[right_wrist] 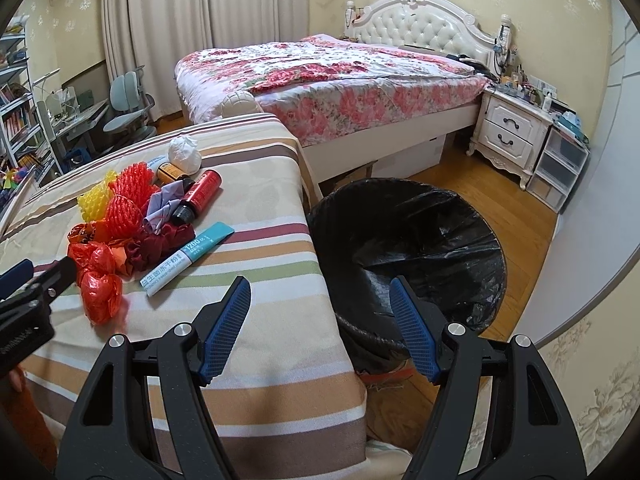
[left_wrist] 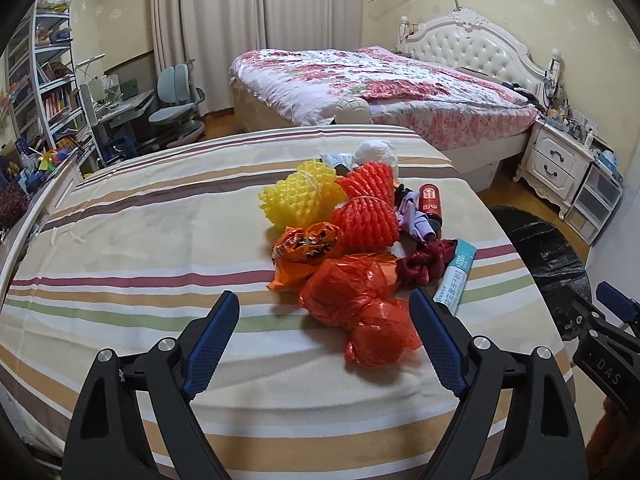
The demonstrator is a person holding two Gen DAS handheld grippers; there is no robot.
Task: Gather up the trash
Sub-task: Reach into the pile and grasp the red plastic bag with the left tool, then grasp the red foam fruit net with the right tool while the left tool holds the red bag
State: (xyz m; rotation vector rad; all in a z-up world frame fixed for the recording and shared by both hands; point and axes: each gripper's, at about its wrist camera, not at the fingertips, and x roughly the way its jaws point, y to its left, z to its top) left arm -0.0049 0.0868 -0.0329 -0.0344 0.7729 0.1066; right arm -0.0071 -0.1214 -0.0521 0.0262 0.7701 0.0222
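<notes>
Reaching with your left gripper [left_wrist: 324,312], fingers spread and empty, you next close on the red plastic bag [left_wrist: 360,304] lying between them.

Room lighting is warm, even and moderately bright. Daylight filters softly through the closed curtains [left_wrist: 240,20] behind the bed [left_wrist: 380,80]. Shadows are faint. Both fisheye views bow straight lines near the dark, vignetted corners. Focus is sharp; no motion blur.
</notes>
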